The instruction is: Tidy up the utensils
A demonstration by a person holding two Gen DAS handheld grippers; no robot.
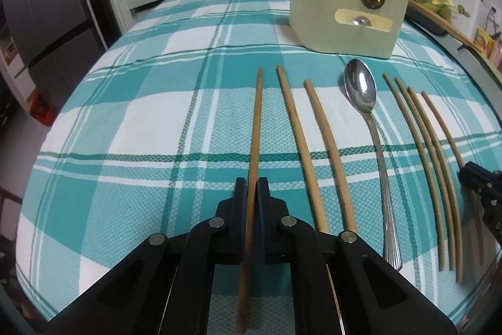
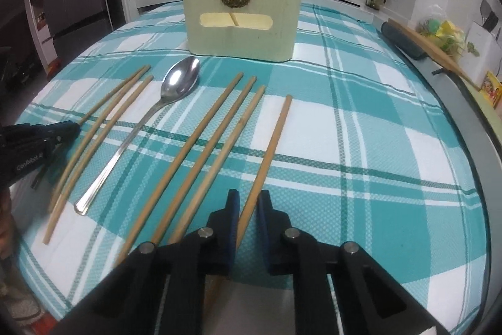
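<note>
The tabletop (image 1: 125,115), under a teal checked cloth, carried everything. At its far side stood the cream holder (image 1: 342,30), upright, with a slot in its front and an open top. That looked to be where the utensils belonged.

The left tongs (image 1: 252,187) were clamped together on the chopstick at the left end of the row (image 1: 257,121), gripping it near its close end. The right tongs (image 2: 249,200) straddled the chopstick at the right end of the row (image 2: 276,140). Their jaws were nearly together, but a sliver of cloth showed beside one pad, so they did not seem to be pressing yet.

The spoon (image 1: 360,93) lay bowl-up among the chopsticks, near the holder and well apart from both tongs. Being polished metal, it would probably be the heaviest and most slippery piece, best taken across the flat of its handle.

The chopsticks lay side by side on the cloth, apart from one another. They looked light, stiff and thin. A round stick could roll or swing in the pads when held this far from its middle. A firm, square pinch would probably serve, keeping the long free end from dipping.
</note>
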